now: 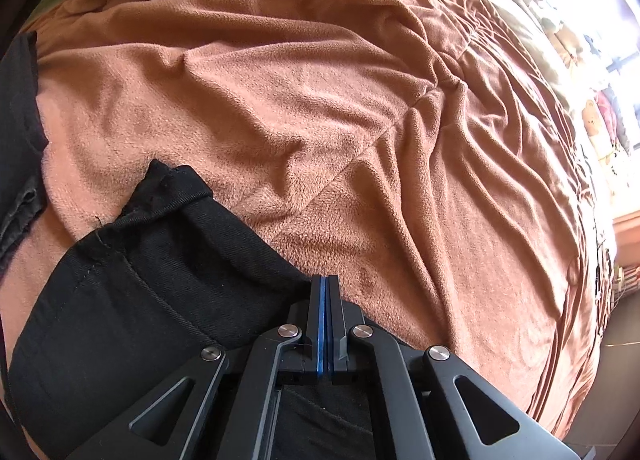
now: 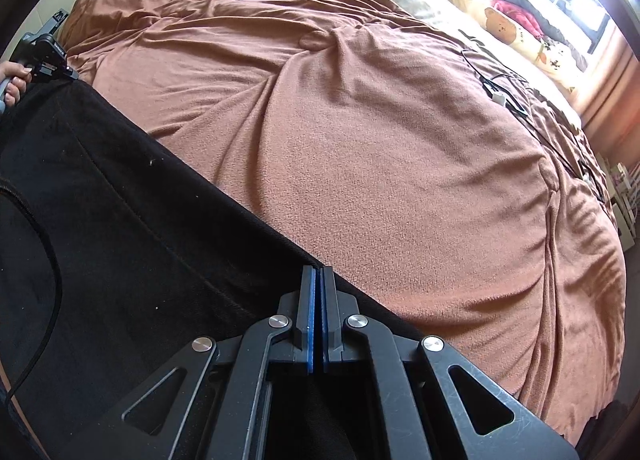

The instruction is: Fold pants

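The left gripper [image 1: 325,280] and right gripper [image 2: 316,270] each have jaws clamped on one pair of black pants [image 2: 120,220]. The pants' long axis runs from 5 toward 10 o'clock over the single brown fleece blanket [image 2: 360,140].

left gripper [image 1: 325,280]: jaws pressed together, pinching black pants [image 1: 140,292] | right gripper [image 2: 317,272]: jaws closed on same pants, held low, pointed forward

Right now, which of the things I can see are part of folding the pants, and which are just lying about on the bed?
Part of the job:
- black pants
- left claw, shut on the pants' edge
- right claw, shut on the pants' edge

Just lying about:
- brown blanket underneath
- stuffed toys by the window
- black cable on the blanket
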The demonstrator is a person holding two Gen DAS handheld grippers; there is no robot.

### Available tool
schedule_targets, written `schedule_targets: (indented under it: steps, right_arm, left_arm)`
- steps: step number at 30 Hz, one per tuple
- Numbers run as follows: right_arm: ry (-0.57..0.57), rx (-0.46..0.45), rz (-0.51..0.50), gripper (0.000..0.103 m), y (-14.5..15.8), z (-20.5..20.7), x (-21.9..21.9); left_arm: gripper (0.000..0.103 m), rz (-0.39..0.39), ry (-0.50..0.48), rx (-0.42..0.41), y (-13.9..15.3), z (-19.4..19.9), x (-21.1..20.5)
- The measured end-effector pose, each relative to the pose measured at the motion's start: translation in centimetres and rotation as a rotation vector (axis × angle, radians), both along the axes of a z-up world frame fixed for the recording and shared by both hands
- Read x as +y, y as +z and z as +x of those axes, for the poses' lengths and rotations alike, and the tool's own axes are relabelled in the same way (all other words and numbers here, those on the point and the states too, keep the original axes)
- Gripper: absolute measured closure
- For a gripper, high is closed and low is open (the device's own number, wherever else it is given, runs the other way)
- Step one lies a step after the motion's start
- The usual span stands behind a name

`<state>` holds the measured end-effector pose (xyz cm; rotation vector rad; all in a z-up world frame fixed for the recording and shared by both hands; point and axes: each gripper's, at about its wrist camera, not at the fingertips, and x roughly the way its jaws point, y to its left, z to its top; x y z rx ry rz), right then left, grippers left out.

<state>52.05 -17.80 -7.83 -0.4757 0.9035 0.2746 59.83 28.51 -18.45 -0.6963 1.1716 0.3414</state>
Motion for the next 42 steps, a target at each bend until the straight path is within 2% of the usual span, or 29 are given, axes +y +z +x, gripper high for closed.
schedule_targets:
  steps: [7, 10, 12, 14, 19, 25, 27, 29, 37, 39, 42]
  right_arm:
    - [-0.065, 0.036, -0.006, 0.103, -2.3, 1.4, 0.4]
    - [-0.108, 0.040, -0.006, 0.103, -2.4, 1.9, 0.8]
    - [-0.141, 0.039, -0.012, 0.101, -2.3, 2.3, 1.0]
    - [-0.172, 0.036, 0.003, 0.097, -1.9, 2.7, 1.0]
    - [-0.196, 0.021, 0.097, 0.096, 0.4, 1.2, 0.2]
    - [-0.248, 0.001, 0.193, 0.095, 3.4, -1.8, -3.9]
    - [-0.277, -0.005, 0.215, 0.089, 4.1, -3.3, -5.6]
    - [-0.306, -0.017, 0.220, 0.085, 4.6, -4.7, -7.2]
    - [-0.451, 0.031, 0.280, 0.083, 4.2, -9.7, -13.1]
    - [-0.495, 0.058, 0.289, 0.067, 3.7, -10.4, -13.7]
    - [-0.552, 0.087, 0.304, 0.062, 2.7, -10.5, -14.0]
  left_arm:
    - [0.103, 0.035, -0.047, 0.001, 0.9, 0.0, -0.7]
    - [0.086, 0.004, -0.053, -0.039, 1.9, -0.6, -1.0]
    - [0.061, 0.002, -0.061, -0.070, 2.9, -1.1, -1.4]
    - [0.055, 0.026, -0.079, -0.095, 4.1, -2.0, -1.8]
    - [0.053, 0.057, -0.137, -0.126, 6.0, -4.9, -2.5]
    - [0.053, 0.066, -0.146, -0.170, 7.0, -8.5, -2.3]
    - [0.053, 0.059, -0.141, -0.179, 6.9, -9.8, -2.1]
    - [0.053, 0.057, -0.136, -0.186, 6.9, -11.1, -2.1]
    - [0.053, 0.075, -0.147, -0.189, 5.7, -15.9, -3.0]
    - [0.053, 0.075, -0.153, -0.191, 5.4, -16.9, -3.4]
    - [0.053, 0.076, -0.155, -0.187, 4.6, -18.0, -3.9]
